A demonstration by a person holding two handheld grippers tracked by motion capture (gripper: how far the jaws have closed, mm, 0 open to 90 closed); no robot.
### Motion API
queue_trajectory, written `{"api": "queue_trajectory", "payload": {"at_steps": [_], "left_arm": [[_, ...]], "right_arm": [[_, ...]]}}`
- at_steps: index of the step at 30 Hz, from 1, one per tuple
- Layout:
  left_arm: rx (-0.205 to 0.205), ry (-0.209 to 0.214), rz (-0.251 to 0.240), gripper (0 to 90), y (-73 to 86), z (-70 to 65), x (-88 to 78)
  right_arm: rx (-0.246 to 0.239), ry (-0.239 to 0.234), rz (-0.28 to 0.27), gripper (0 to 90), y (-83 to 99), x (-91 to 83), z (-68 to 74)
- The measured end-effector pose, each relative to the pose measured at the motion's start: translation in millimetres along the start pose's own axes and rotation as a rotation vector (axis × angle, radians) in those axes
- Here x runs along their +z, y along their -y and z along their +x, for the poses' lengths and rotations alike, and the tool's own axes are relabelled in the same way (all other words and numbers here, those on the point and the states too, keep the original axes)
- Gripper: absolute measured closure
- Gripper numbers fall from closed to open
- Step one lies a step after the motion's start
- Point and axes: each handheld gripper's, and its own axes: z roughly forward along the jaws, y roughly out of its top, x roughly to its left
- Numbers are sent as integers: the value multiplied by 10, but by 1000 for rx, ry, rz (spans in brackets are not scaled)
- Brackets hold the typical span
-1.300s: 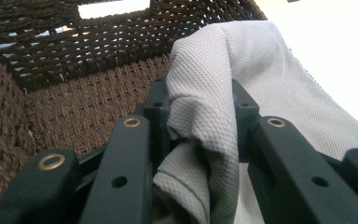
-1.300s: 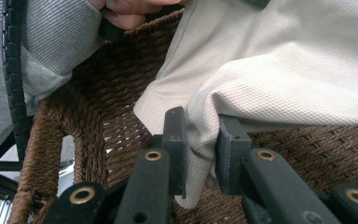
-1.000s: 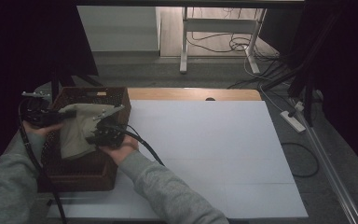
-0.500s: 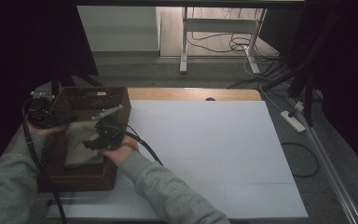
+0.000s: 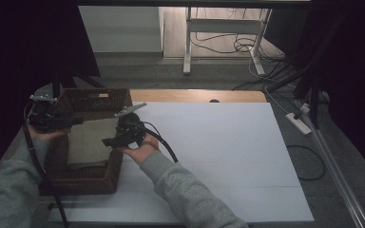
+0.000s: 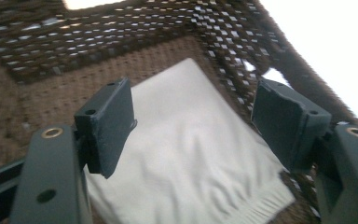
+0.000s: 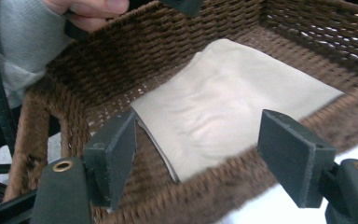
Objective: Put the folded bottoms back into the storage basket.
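Folded beige cloth (image 5: 89, 142) lying flat on the floor of the wicker basket (image 5: 83, 176), released. Left claw (image 6: 193, 116) and right claw (image 7: 200, 149) both open, jaws just parted, nothing between them. Placement apparently complete; withdrawal of hands left. Basket at left edge of white counter (image 5: 218, 156); basket rim the sole obstacle. Cables on floor beyond.

The folded cloth (image 5: 88, 142), gripped and held up by both grippers a second ago, now lies flat in the wicker basket (image 5: 83, 173). Both sets of jaws have just been opening and stand empty. The right gripper (image 5: 108, 141) is drawn back to the basket's right rim, the left gripper (image 5: 78, 120) to its left rim.
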Motion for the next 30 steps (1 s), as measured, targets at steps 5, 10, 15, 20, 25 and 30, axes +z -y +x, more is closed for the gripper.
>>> {"api": "queue_trajectory", "payload": {"at_steps": [5,10,15,20,25,30], "left_arm": [[39,32,9,290,9,-202,0],[71,58,6,293,25,-409,-3],[91,72,14,297,29,-610,24],[105,105,9,297,47,-785,63],[119,130,-2,297,71,-949,93],[125,143,2,298,102,-1085,150]], "right_arm": [[-10,25,2,286,72,-148,-62],[-17,48,5,285,174,-323,-137],[1,75,2,286,299,-524,-244],[13,97,6,286,427,-713,-319],[21,126,9,286,566,-920,-398],[43,143,3,286,704,-1107,-471]]}}
